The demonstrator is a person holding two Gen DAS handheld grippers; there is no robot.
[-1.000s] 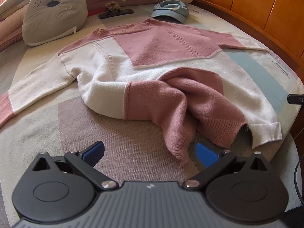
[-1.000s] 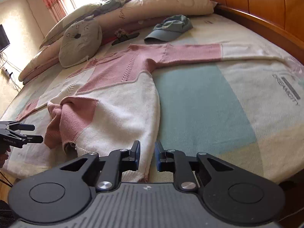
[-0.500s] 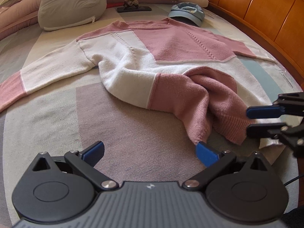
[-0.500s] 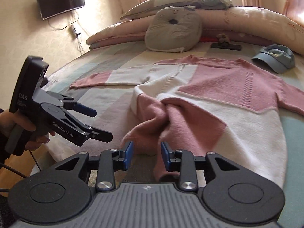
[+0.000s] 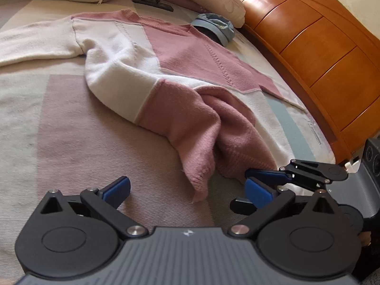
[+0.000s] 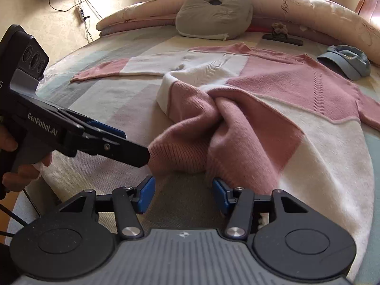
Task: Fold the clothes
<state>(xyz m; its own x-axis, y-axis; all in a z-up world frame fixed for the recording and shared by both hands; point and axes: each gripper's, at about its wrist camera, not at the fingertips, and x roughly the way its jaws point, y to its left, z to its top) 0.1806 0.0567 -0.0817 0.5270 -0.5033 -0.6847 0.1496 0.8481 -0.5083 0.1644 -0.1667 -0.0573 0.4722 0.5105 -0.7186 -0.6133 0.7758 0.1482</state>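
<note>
Step in hand: approach to the bunched hem. Sweater (image 5: 180, 76) lies mid-frame on the bed (image 5: 71, 130), pink hem rumpled at lower centre. Left gripper (image 5: 187, 191) and right gripper (image 6: 184, 194) both released, holding nothing. Next: each clamps one hem corner, then both pull it flat

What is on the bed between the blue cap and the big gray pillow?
A dark flat bar with a small brownish lump on top lies on the bedspread between the blue cap and the gray pillow. The right wrist view shows this best.
</note>
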